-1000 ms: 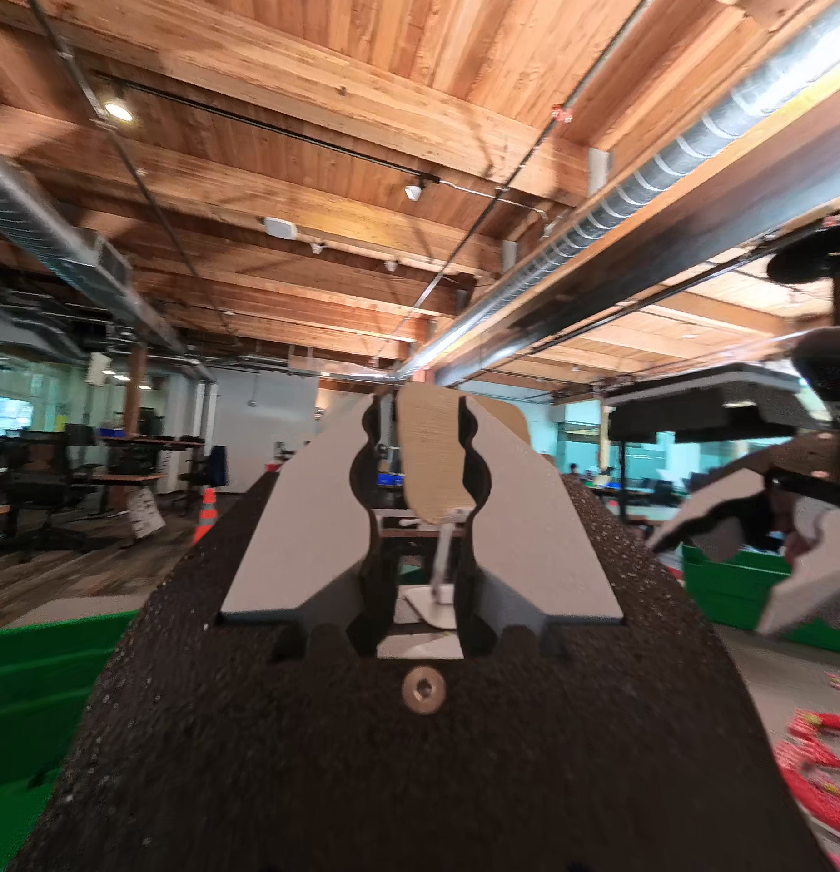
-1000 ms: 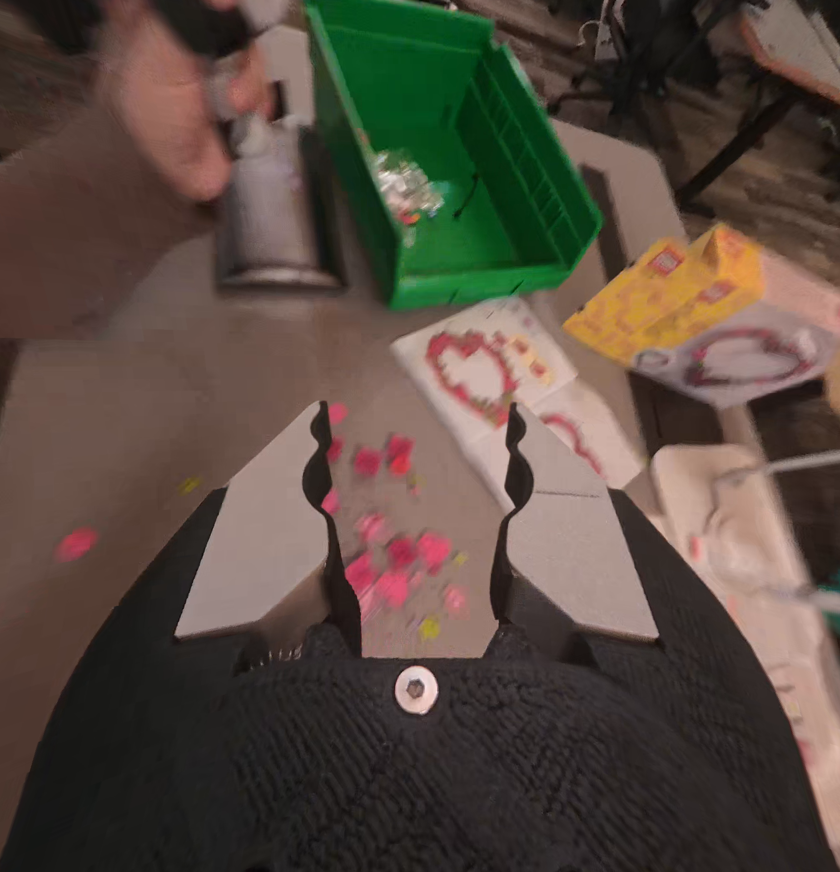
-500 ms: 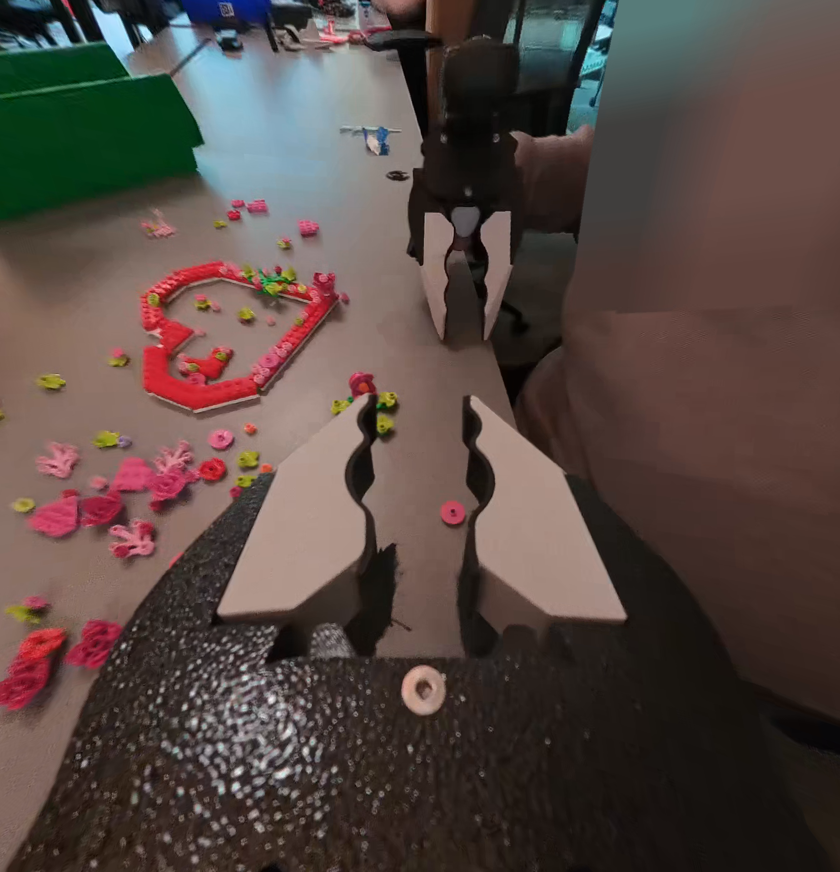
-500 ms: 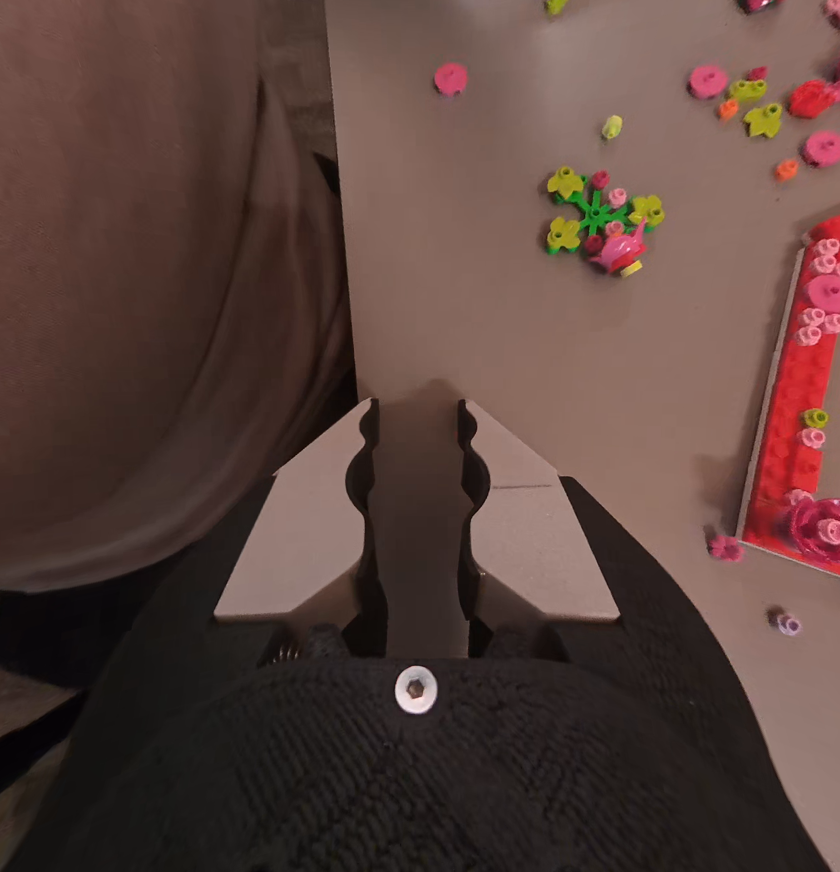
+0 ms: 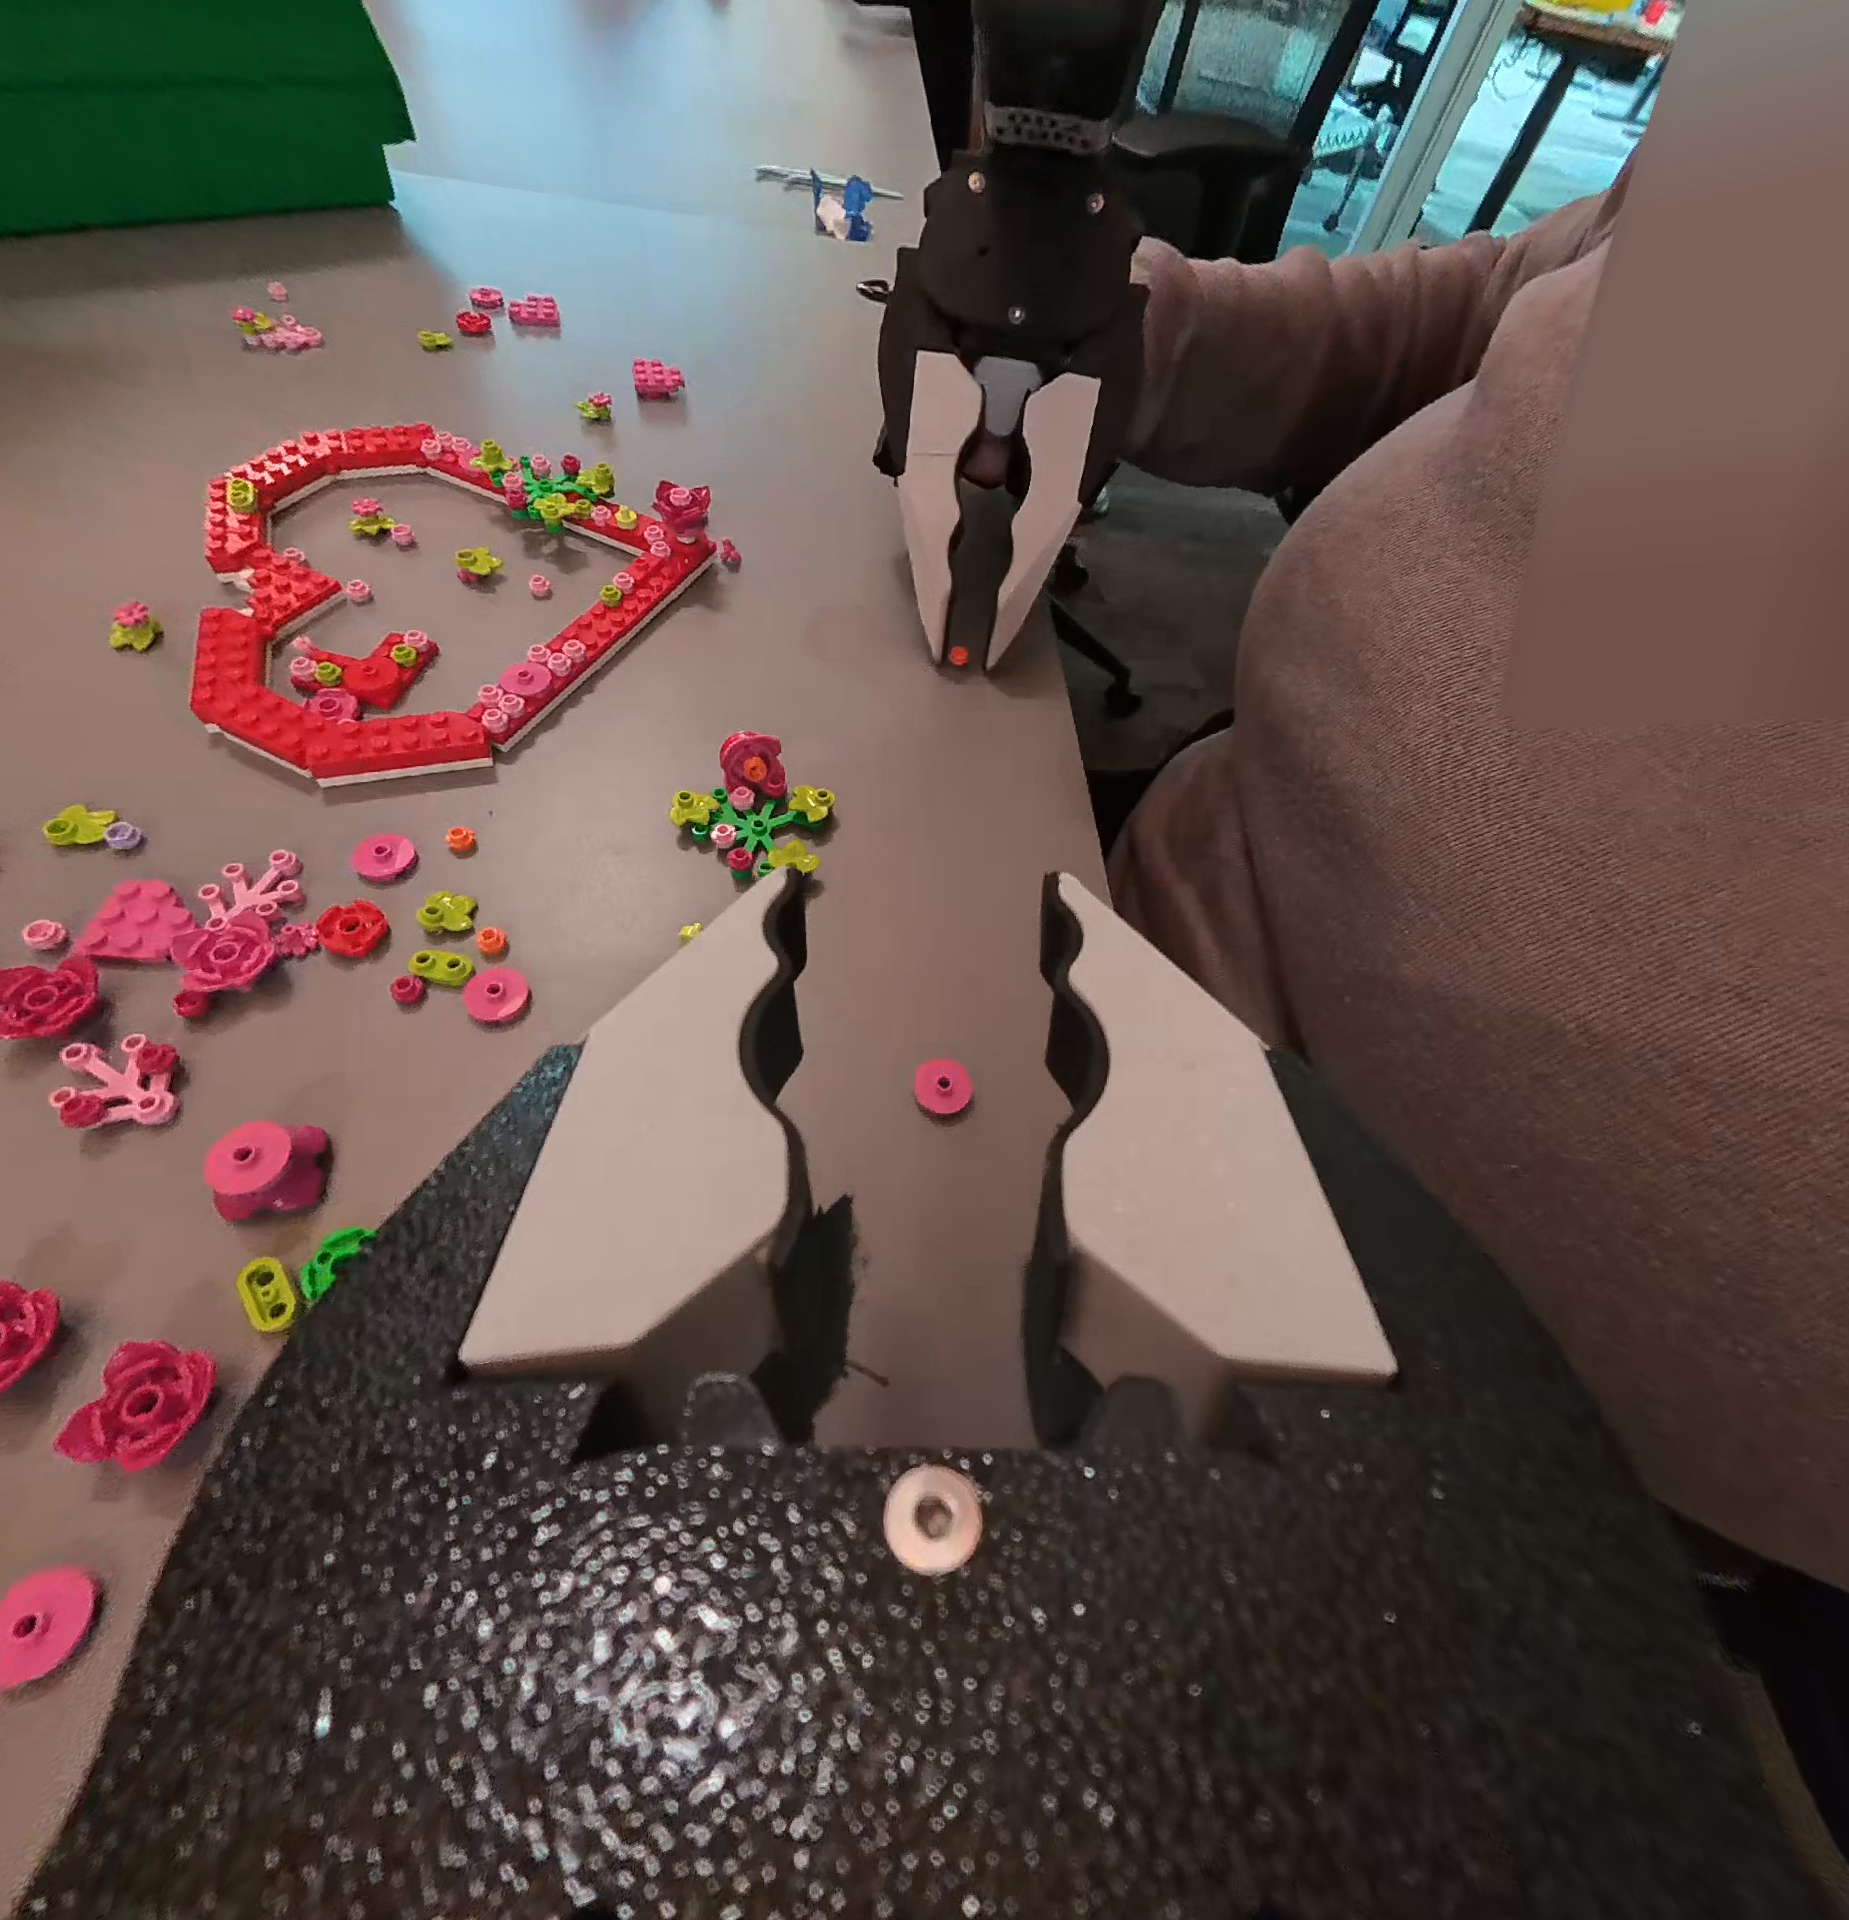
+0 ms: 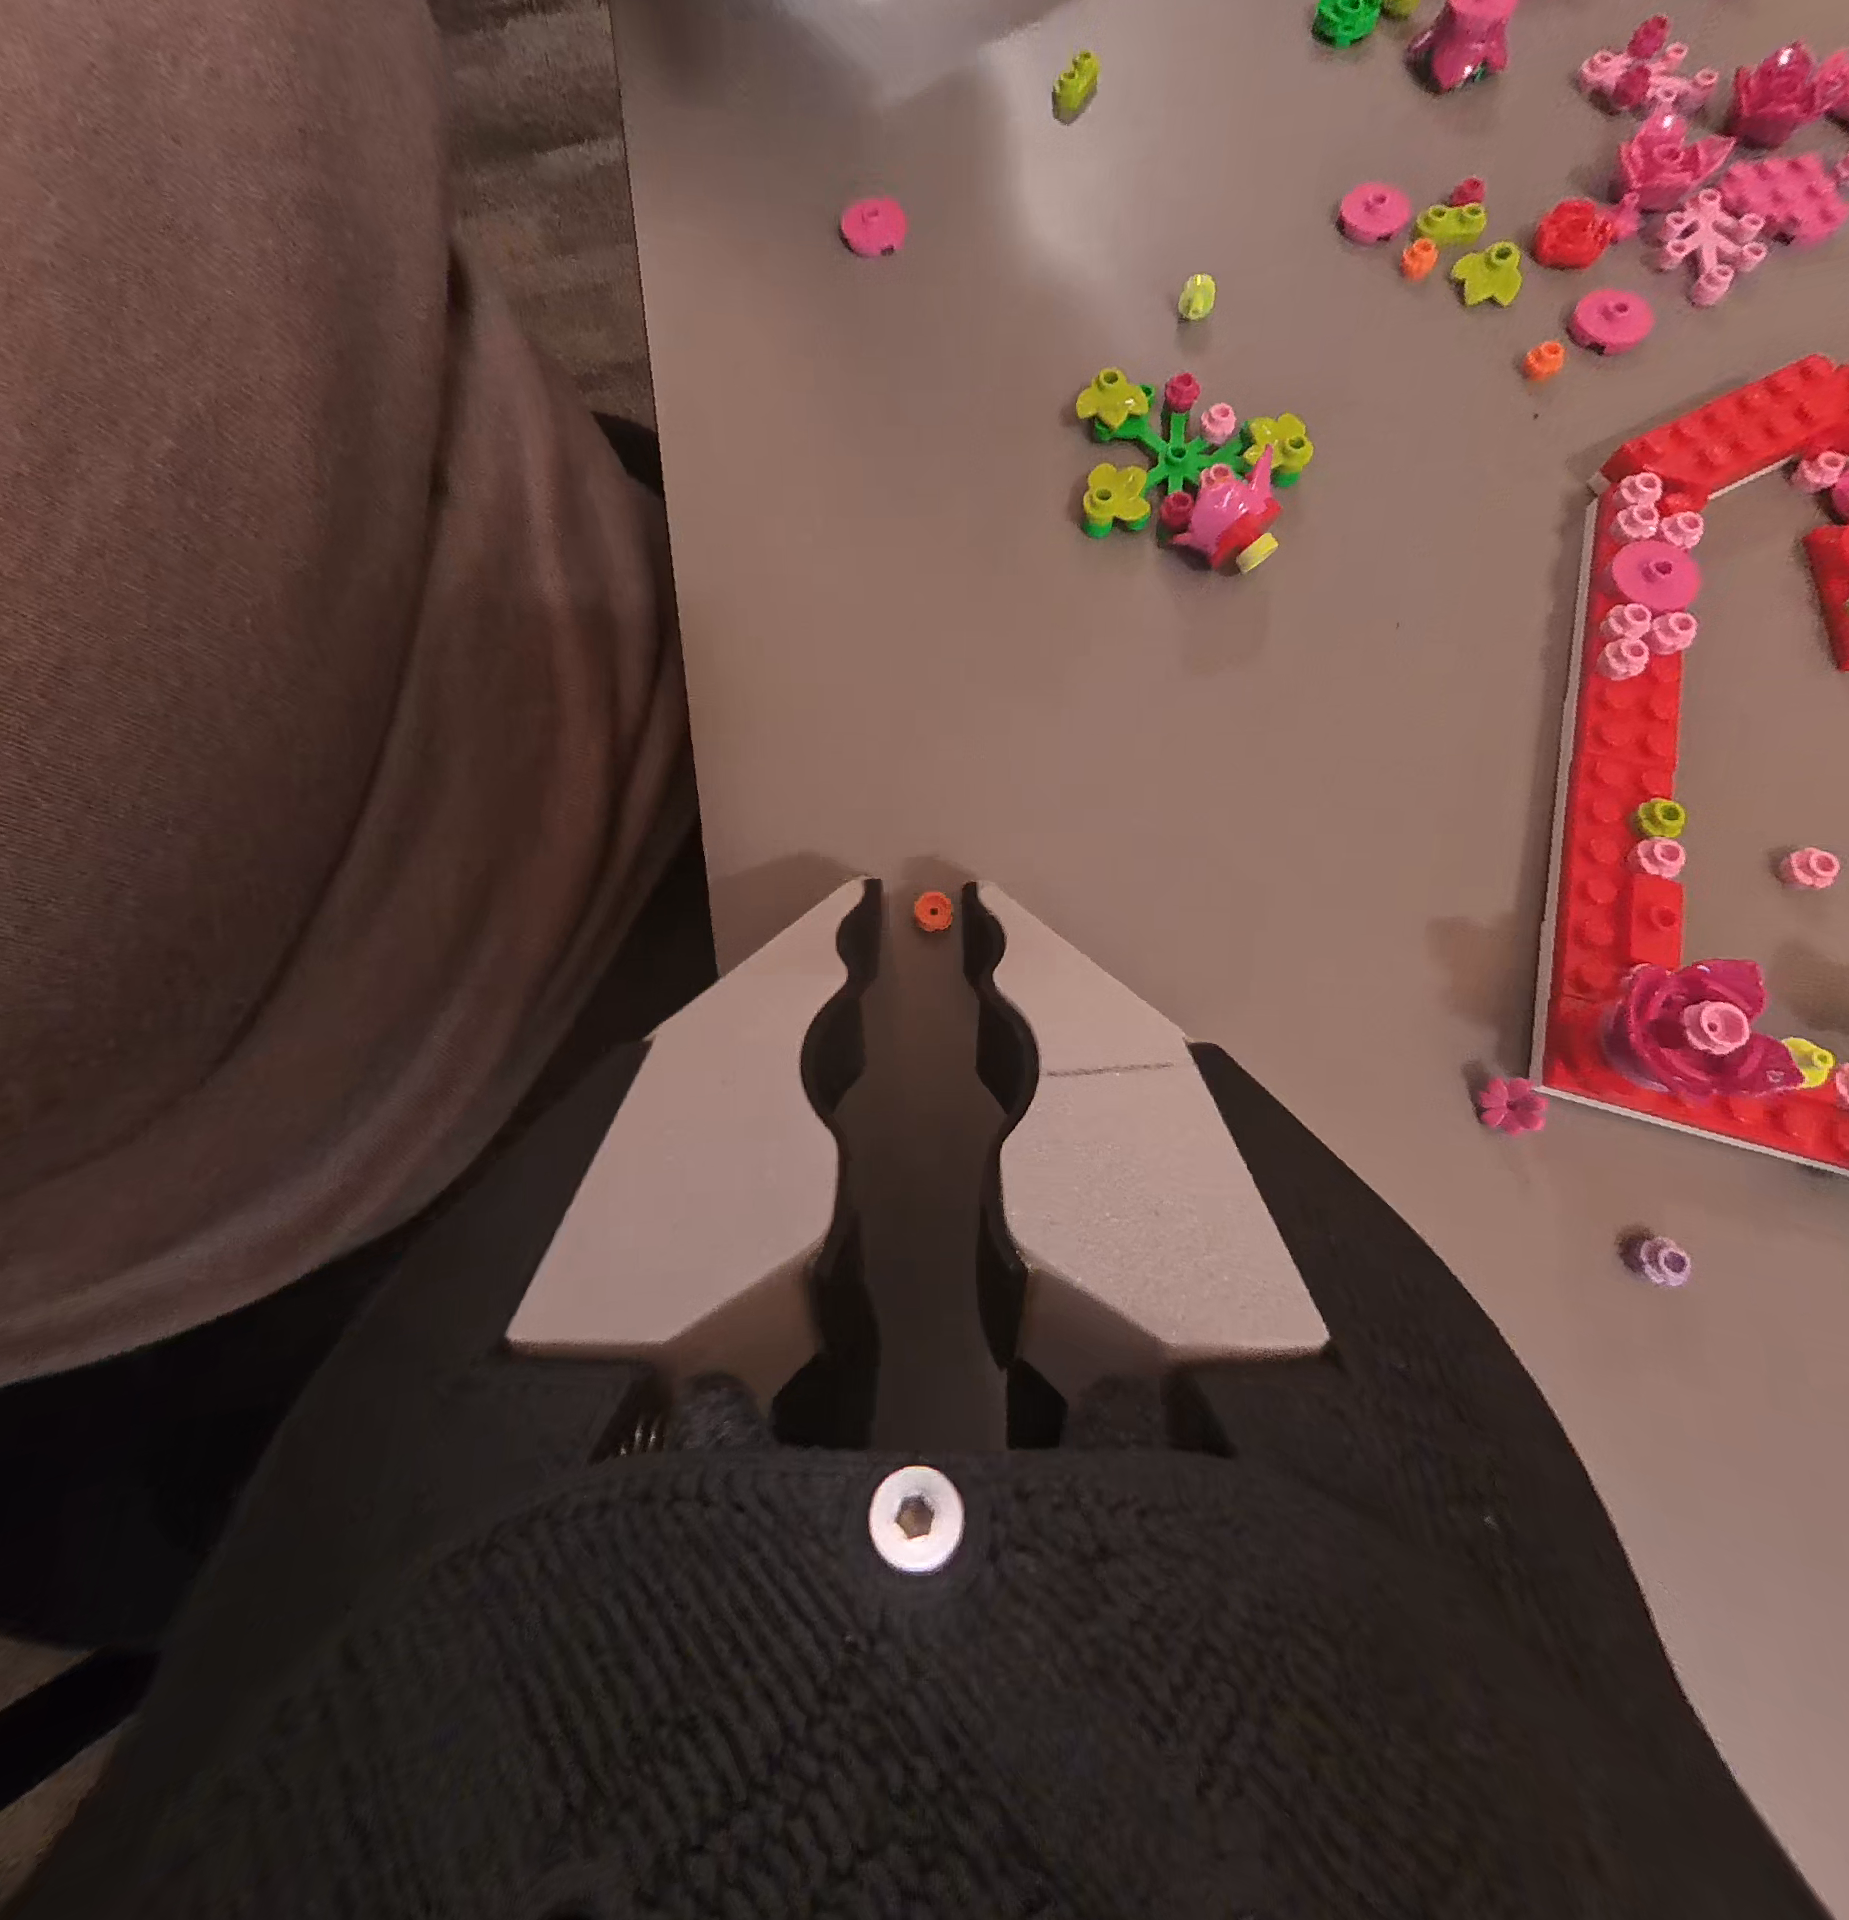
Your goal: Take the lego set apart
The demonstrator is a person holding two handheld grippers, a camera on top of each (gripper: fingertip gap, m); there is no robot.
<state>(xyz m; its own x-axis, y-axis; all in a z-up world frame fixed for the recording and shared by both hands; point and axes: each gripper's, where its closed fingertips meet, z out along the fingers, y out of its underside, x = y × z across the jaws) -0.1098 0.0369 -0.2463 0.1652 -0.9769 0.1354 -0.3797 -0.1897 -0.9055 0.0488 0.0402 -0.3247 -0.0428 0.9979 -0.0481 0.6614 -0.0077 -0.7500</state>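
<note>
— What do we have at the near edge of the grey bench (image 5: 691, 260)?

— We see the right claw (image 6: 922, 888) tipped down onto the bench, its grey fingers set narrowly apart, with a tiny round orange stud (image 6: 931, 910) lying between the tips. We cannot tell whether the tips touch it. In the left wrist view the same right claw (image 5: 964, 657) stands almost upright, the orange stud (image 5: 958, 656) at its points.

— And the left claw?

— The left claw (image 5: 920, 881) hangs above the bench with its fingers wide apart and nothing in them. A flat round pink plate (image 5: 942, 1088) lies on the bench in the gap between them.

— Where is the lego set itself?

— The red heart-shaped brick frame (image 5: 380, 613), partly dressed with small pink and lime flowers, lies ahead and to the left of the left claw, well apart from it. From the right claw it sits off to the right, the frame (image 6: 1626, 727) cut by the picture's edge. A green stem cluster with lime leaves and a magenta rose (image 5: 754, 810) lies just beyond the left claw's left fingertip; for the right claw that cluster (image 6: 1190, 468) lies ahead and to the right.

— Anything else?

— Loose pink roses, discs and lime leaves (image 5: 224, 956) lie scattered left of the left claw. A green bin (image 5: 172, 104) stands far ahead on the left. A person's brown-sleeved arm (image 5: 1315, 343) runs behind the right claw.
</note>
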